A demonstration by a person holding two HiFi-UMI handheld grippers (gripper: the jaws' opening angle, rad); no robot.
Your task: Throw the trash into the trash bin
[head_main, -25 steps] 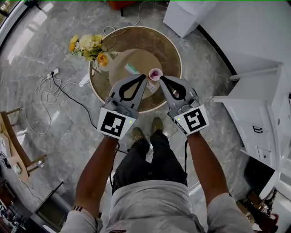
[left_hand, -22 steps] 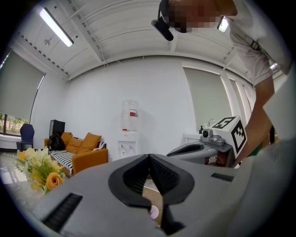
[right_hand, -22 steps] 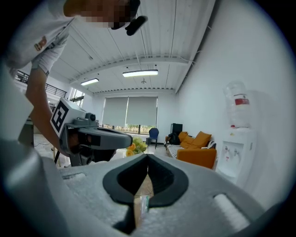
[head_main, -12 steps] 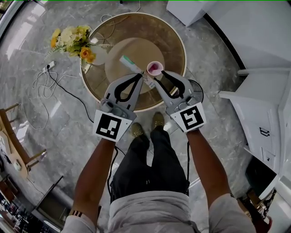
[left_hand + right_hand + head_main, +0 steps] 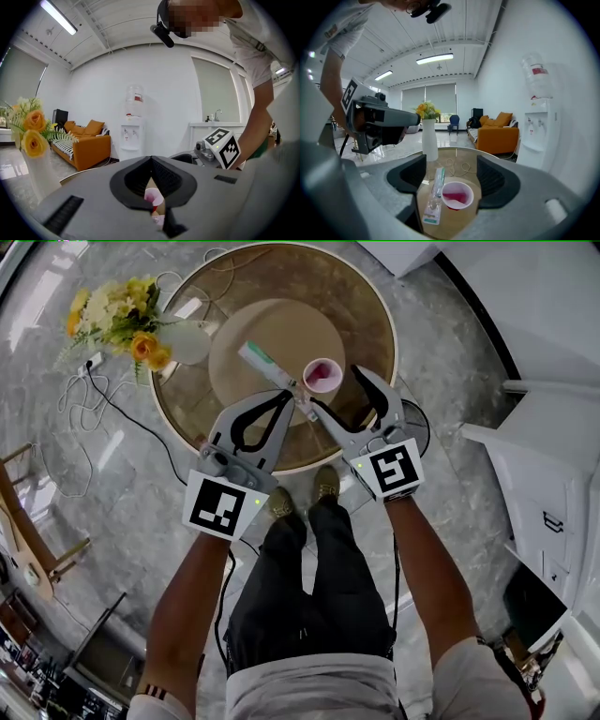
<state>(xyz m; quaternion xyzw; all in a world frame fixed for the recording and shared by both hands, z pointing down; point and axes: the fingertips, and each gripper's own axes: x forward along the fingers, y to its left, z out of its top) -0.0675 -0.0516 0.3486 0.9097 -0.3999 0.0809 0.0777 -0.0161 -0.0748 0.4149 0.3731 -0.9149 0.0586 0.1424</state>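
A pink paper cup [image 5: 321, 374] stands on the round table [image 5: 187, 413], with a packaged toothbrush [image 5: 265, 367] lying just left of it. My right gripper [image 5: 337, 392] is open, its jaws just having been opening. The cup [image 5: 457, 195] and the package [image 5: 434, 193] show on the table between and beyond its fingers, untouched. My left gripper [image 5: 290, 397] is shut and holds nothing, its tips close to the package's near end. Through the gap under its jaws the cup [image 5: 153, 197] shows. A dark round bin [image 5: 411, 425] stands on the floor right of the table.
A white vase with yellow flowers [image 5: 178, 341] stands at the table's left edge. Cables and a power strip [image 5: 92, 362] lie on the marble floor to the left. White cabinets [image 5: 553, 465] fill the right side. An orange sofa [image 5: 499, 133] stands further off.
Both grippers have sunk toward the table top. The right gripper's jaws went from shut to open. The cup and package stay on the table.
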